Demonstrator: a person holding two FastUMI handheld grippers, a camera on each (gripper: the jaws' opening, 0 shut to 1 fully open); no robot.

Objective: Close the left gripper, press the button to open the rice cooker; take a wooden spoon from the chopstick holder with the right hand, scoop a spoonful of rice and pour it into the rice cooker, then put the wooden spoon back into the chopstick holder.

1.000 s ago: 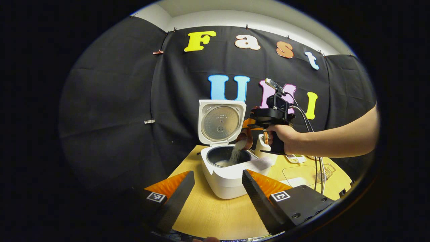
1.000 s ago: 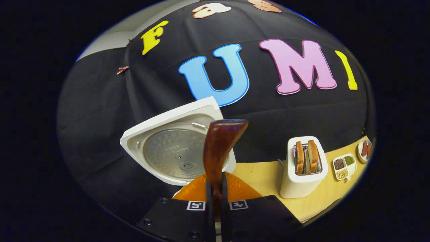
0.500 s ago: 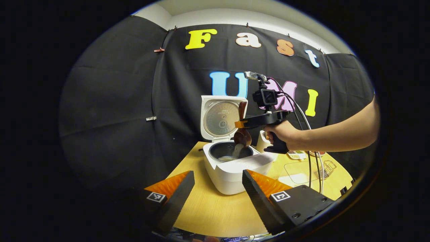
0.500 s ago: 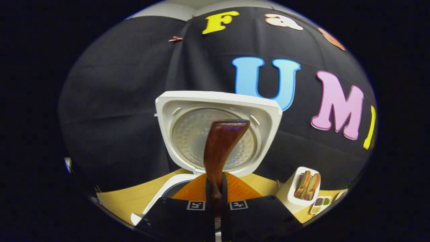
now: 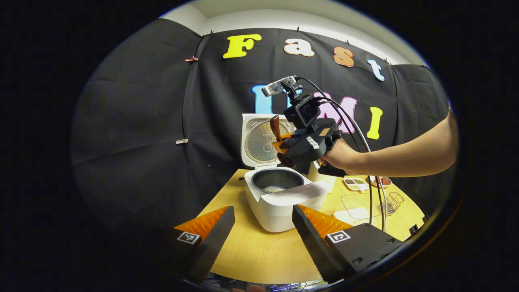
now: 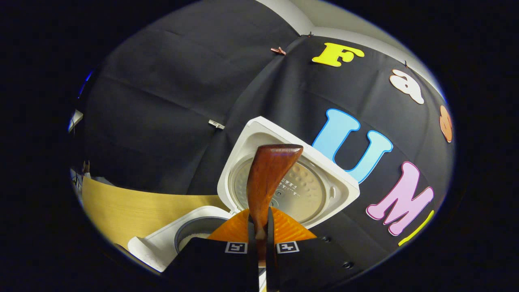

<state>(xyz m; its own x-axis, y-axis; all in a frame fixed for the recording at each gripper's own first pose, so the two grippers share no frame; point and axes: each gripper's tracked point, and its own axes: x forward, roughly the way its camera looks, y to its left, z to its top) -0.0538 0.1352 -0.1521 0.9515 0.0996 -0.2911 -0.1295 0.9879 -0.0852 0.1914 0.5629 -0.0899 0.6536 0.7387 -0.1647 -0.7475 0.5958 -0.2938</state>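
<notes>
The white rice cooker (image 5: 279,207) stands on the wooden table with its lid (image 5: 262,142) upright, and white rice lies in the dark pot (image 5: 277,185). A hand holds my right gripper (image 5: 294,148) above the pot's right rim, tilted. It is shut on the brown wooden spoon (image 5: 275,125), whose handle end points up in front of the lid. In the right gripper view the spoon handle (image 6: 268,178) rises from between the right gripper (image 6: 262,237) fingers, before the lid (image 6: 302,190) and the pot (image 6: 194,236). My left gripper (image 5: 263,227) stands open near the table's front edge, short of the cooker.
A bare forearm (image 5: 405,156) reaches in from the right. On the right of the table (image 5: 251,251) lie a small divided dish (image 5: 354,183), a plate (image 5: 380,181), a wire holder (image 5: 392,202) and a clear mat (image 5: 357,209). Cables (image 5: 371,190) hang from the right gripper.
The rice has stopped falling from the spoon. The right gripper has risen and turned, swinging the spoon's handle up in front of the lid. The left gripper stays open in place.
</notes>
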